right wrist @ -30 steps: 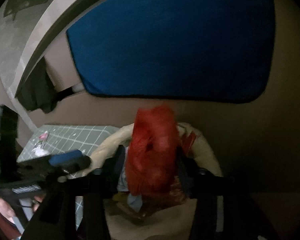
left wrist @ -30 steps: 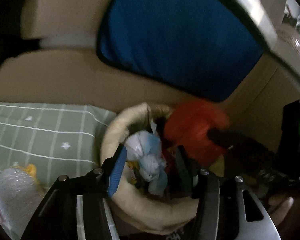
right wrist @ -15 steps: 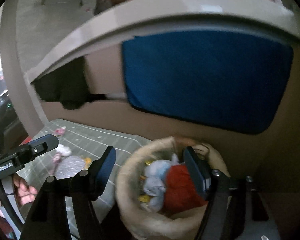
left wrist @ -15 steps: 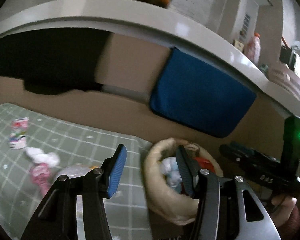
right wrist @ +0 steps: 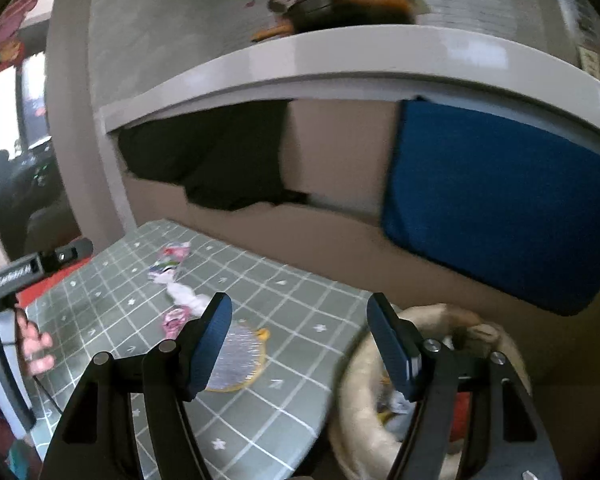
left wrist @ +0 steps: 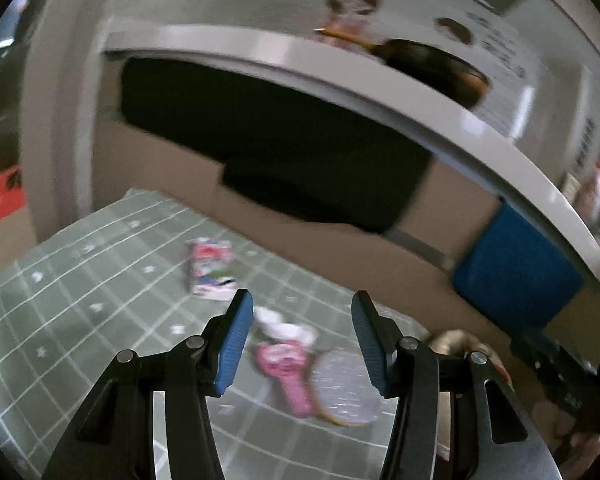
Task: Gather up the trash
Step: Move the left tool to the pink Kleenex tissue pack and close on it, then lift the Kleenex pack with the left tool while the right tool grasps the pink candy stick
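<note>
Pink wrapper (left wrist: 288,376) looks like thin film: light, soft, crinkly, will fold under any pinch. It lies flat on the green checked cloth of the worktop (left wrist: 80,320), between the fingers of the left tool (left wrist: 302,340) in that view, further out. Best hold, I'd say, is across its narrow body near the middle, pads pressing down into the cloth first so the film gets trapped and doesn't skate.

Touching it on the right: silver foil disc (left wrist: 346,388) with a yellow rim. Thin and flat, so hard to get under; an edge pinch seems the only option. White crumpled tissue (left wrist: 284,326) sits just behind the pink piece, easy squeeze anywhere. Printed packet (left wrist: 212,270) lies further back, apart from the rest, probably stiffer.

Both tools released, jaws wide, nothing between them. Right tool (right wrist: 300,340) hangs over the worktop edge, with the beige fabric bin (right wrist: 356,400) under its right finger.

Hard to read:
- Both views motion-blurred; packet print illegible.
- Bin mostly cut off in the left view, only a sliver of rim; in the right view the tool frame covers its contents, bits of white, yellow and red show.
- Can't tell whether tissue and pink wrapper are one piece or two.
- Pink wrapper partly hidden behind the finger in the right view.
</note>
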{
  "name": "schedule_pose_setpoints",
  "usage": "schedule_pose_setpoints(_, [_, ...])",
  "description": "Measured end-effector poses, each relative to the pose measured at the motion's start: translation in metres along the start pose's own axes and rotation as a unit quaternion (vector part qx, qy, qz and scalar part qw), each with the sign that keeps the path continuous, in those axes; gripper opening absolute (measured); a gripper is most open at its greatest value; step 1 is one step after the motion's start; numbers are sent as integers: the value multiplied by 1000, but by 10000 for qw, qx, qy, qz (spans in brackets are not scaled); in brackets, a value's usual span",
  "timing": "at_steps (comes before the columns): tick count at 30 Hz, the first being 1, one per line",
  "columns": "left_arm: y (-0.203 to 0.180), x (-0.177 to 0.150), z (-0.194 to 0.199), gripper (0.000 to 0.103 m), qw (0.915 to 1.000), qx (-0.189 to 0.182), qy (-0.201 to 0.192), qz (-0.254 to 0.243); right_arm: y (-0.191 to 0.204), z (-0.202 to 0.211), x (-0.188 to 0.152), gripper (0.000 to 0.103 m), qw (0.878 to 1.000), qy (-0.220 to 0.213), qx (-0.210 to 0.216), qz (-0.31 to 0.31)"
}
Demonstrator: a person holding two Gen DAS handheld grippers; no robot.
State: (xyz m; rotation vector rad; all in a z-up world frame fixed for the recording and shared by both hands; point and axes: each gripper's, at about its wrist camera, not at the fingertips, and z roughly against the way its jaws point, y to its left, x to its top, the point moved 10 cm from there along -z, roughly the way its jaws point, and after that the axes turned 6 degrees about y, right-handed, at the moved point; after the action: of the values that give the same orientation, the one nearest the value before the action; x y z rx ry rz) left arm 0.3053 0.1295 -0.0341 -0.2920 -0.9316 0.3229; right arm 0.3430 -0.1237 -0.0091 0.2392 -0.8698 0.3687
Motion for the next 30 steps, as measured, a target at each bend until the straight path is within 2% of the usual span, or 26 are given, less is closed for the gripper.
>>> schedule_pose_setpoints(5, [38,-12,-24,52,9988,-22,352,340,25,-28,-9,64,9988,335,351,113])
schedule_pose_setpoints(8, [51,-16,-42,52,9982,70,446,406,28,-40,-18,62,9983,449,363,106])
schedule_pose_setpoints(12, [71,-7,-70,52,9969,245,387,642,24,-52,-24,62,9982,478,365,19])
schedule_pose_setpoints(17, [99,10,-121,53,9912,650,492,1045,19,-67,-25,62,9978,411,466,-215])
schedule_pose_setpoints(22, [97,11,-175,55,9889,943,959,625,11,-90,-29,62,9969,513,510,-317])
schedule_pose_setpoints(26, [97,12,-209,55,9823,1340,1290,218,0,-107,-37,62,9940,676,662,-552])
schedule_pose_setpoints(30, [99,14,-228,56,9773,1542,1440,200,-10,-116,-46,62,9915,802,726,-718])
